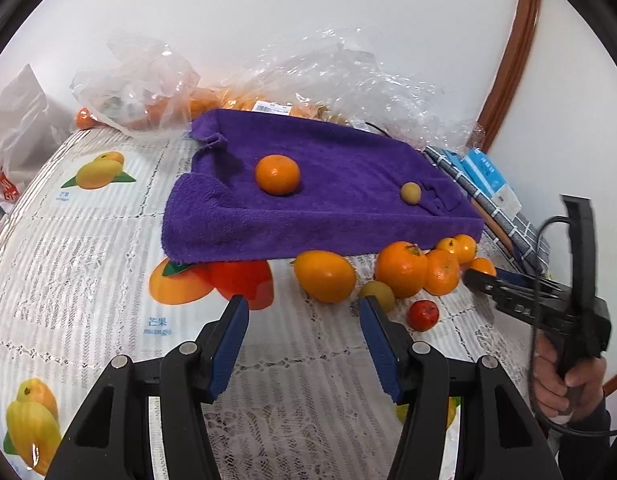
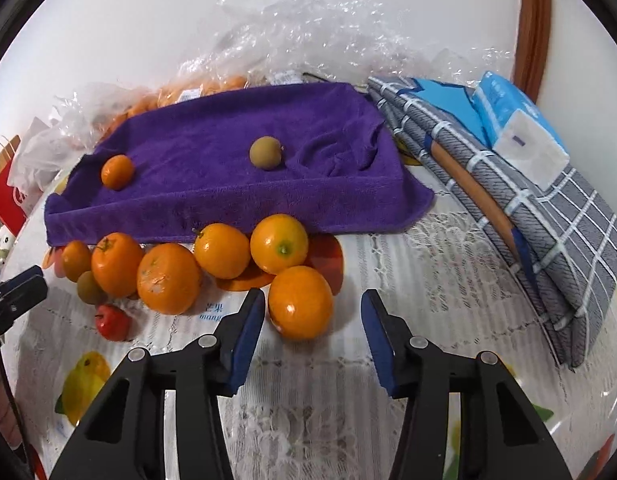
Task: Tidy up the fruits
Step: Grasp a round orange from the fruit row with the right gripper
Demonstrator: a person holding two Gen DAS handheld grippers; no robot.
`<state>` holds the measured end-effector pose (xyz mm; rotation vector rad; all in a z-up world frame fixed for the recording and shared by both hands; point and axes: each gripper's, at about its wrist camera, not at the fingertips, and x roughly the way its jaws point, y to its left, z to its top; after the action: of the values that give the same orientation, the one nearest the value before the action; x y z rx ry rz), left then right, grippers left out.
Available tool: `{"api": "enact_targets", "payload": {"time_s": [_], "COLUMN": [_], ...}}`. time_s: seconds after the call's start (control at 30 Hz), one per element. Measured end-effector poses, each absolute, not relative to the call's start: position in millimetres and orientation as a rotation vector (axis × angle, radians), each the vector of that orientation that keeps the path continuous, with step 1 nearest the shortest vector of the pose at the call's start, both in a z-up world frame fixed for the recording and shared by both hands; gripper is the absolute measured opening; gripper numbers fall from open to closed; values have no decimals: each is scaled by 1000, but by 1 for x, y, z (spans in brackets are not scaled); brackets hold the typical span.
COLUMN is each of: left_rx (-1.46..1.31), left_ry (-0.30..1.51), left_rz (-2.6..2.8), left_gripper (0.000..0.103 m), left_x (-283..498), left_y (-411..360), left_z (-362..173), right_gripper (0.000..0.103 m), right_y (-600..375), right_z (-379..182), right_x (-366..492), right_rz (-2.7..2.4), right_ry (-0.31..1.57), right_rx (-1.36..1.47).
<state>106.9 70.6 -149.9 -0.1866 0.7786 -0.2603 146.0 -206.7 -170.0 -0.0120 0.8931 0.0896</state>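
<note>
A purple towel (image 1: 328, 184) (image 2: 236, 160) lies on the table with one orange (image 1: 277, 174) (image 2: 116, 171) and a small tan fruit (image 1: 410, 193) (image 2: 265, 153) on it. In front of it lie several oranges (image 1: 325, 276) (image 2: 300, 302), a small greenish fruit (image 1: 378, 294) (image 2: 89, 288) and a small red fruit (image 1: 423, 315) (image 2: 113, 322). My left gripper (image 1: 304, 312) is open and empty, just short of the nearest orange. My right gripper (image 2: 313, 308) is open, its jaws on either side of the nearest orange without closing on it; it also shows in the left wrist view (image 1: 480, 276).
Clear plastic bags (image 1: 140, 76) (image 2: 308, 28) with more oranges lie behind the towel by the wall. A folded grey checked cloth (image 2: 528, 216) with a blue tissue pack (image 2: 520, 128) lies at the right. The tablecloth (image 1: 88, 260) has printed fruit pictures.
</note>
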Motion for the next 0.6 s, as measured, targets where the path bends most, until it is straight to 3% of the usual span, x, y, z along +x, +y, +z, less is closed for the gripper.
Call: {"api": "enact_targets", "payload": {"time_s": [0.07,0.6], "left_rx": [-188,-213], "left_ry": [794,826], "left_rz": [-265,-198], "left_gripper": [56,53], "left_x": [109,143], "left_y": [69,48], "left_z": [-152,-151], "right_gripper": [32,32], "right_y": [-200,-211], "right_z": [-169,-161], "right_x": [148,97], "right_rz": [85,148], "right_ry": [885,826], "right_rx": [-52,-38]}}
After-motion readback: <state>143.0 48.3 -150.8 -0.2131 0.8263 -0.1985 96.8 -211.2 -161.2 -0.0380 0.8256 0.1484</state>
